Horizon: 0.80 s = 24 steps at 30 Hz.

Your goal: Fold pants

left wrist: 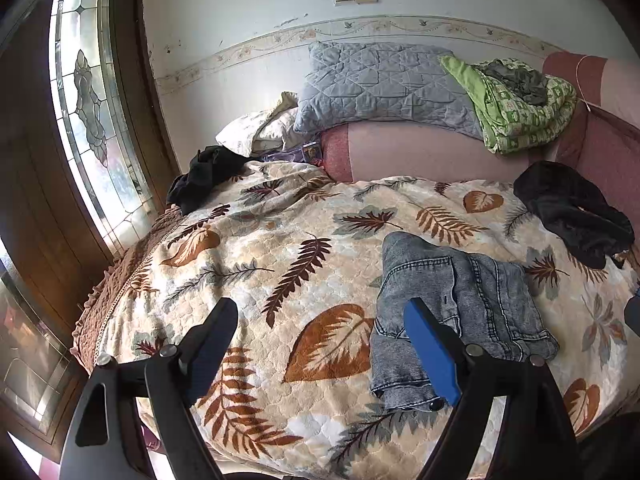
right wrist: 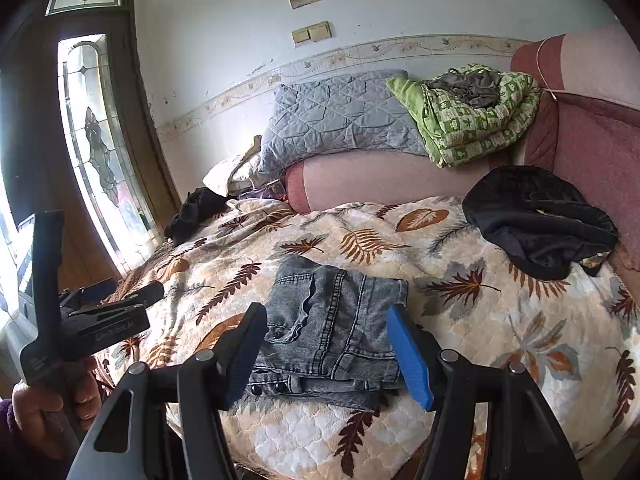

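Note:
Grey denim pants (left wrist: 460, 312) lie folded in a compact stack on the leaf-patterned blanket (left wrist: 280, 264), near the bed's front edge. In the right wrist view the pants (right wrist: 332, 328) sit just ahead of my right gripper (right wrist: 326, 320), which is open and empty, its fingers wide apart on either side of the stack. My left gripper (left wrist: 320, 312) is open and empty, left of the pants, with its right finger (left wrist: 432, 356) over the stack's left edge. The left gripper also shows in the right wrist view (right wrist: 116, 296), held by a hand at the far left.
Black garments lie on the bed at the right (right wrist: 540, 220) and the far left (right wrist: 192, 212). A grey quilted pillow (right wrist: 340, 116) and a green quilt (right wrist: 472, 116) rest on the pink sofa back (right wrist: 380, 180). A wooden door with stained glass (right wrist: 96, 152) stands left.

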Available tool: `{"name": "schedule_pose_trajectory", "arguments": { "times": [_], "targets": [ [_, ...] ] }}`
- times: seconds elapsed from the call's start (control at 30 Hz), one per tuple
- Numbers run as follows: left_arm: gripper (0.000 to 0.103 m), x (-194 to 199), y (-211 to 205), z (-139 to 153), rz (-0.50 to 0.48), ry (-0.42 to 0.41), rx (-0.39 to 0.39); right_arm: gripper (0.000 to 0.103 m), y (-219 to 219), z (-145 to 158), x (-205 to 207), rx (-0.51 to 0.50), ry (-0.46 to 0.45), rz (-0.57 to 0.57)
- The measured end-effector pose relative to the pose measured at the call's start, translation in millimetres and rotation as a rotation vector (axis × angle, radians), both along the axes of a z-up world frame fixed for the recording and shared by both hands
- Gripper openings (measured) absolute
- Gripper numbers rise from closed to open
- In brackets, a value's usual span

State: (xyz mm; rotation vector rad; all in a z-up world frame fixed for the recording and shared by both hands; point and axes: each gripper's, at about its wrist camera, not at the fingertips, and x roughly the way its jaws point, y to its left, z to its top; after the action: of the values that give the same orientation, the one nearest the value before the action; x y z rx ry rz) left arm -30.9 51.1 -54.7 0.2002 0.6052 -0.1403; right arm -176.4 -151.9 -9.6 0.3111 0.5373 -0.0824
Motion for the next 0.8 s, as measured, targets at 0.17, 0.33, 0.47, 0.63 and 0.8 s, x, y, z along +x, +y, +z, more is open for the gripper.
{"name": "schedule_pose_trajectory", "arguments": {
  "times": [0.17, 0.33, 0.47, 0.63, 0.8],
  "targets": [
    [0.085, 5, 4, -1, 0.012, 0.005, -0.01, 0.066, -4, -6, 1, -0.006, -0.002, -0.025],
    [0.086, 8, 5, -4, 0.019, 0.014, -0.013, 0.066, -10, -14, 3, 0.015, 0.011, -0.039],
    [0.086, 7, 5, -2, 0.016, 0.014, -0.025, 0.066, -9, -9, 1, 0.012, -0.008, -0.036],
    [0.086, 7, 7, -1, 0.014, 0.016, -0.033, 0.066, -6, -6, 0, -0.019, -0.023, -0.041],
    [0.086, 6, 7, -2, 0.011, 0.021, -0.039, 0.066, -6, -8, 1, -0.016, -0.02, -0.039]
  ]
}}
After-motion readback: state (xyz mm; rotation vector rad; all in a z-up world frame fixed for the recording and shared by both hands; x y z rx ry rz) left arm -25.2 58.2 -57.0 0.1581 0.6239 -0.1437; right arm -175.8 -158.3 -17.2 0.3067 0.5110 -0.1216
